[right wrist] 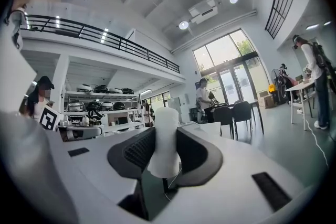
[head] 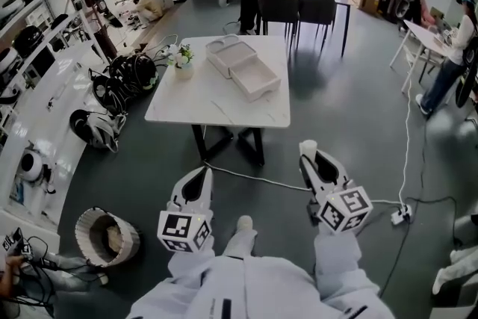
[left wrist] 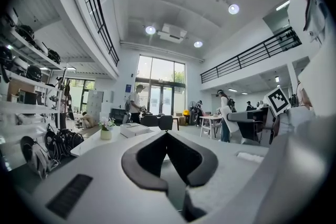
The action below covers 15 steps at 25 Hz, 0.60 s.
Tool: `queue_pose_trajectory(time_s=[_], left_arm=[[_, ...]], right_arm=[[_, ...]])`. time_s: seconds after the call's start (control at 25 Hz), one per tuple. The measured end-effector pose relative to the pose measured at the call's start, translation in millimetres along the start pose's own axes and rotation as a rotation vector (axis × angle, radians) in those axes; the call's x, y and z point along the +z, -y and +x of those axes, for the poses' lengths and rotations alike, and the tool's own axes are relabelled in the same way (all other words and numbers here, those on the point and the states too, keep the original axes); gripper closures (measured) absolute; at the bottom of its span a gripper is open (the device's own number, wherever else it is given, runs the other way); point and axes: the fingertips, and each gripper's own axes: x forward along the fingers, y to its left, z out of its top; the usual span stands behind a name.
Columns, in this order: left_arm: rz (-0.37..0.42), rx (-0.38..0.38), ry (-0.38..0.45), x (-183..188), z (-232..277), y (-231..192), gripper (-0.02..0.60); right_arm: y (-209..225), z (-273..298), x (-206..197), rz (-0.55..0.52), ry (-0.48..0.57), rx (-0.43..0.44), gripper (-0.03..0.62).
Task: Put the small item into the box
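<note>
- Holding the small item (right wrist: 165, 141) tight in my right gripper (right wrist: 165, 132).
- My left gripper (left wrist: 167, 135) is closed, empty.
- I should carry it steadily to the box (head: 256, 80).

Box (head: 254, 78) lay on table (head: 202, 104), far right part; potted plant (head: 183, 62) stood left of it; chairs (head: 297, 7) stood behind table.

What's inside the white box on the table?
Nothing visible: both open halves of the white box on the table look bare. Their near walls hide a strip of each floor.
</note>
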Motion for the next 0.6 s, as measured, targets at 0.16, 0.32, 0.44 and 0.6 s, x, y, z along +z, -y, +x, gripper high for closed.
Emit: queue_pose_trajectory(time_s=[0.16,0.32,0.44,0.6], left_arm=[[-0.009,-0.003,-0.009,-4.1,28.6,-12.9,0.589],[-0.013,-0.019,-0.021,-6.5,63.6,-31.1,0.589],[-0.023,-0.036,-0.031,-8.8,93.0,-45.6,0.589],[-0.027,-0.053,-0.035,-7.0,129.7,-67.1,0.589]], right_arm=[[18.7,24.5,-7.7,0.0,-0.024,-0.01,0.48],[35.5,56.5,-13.0,0.002,-0.039,-0.028,0.48],[49.1,82.8,-13.7,0.005,-0.048,-0.042,0.48],[63.0,118.9,-10.8,0.004,-0.053,-0.05,0.48]])
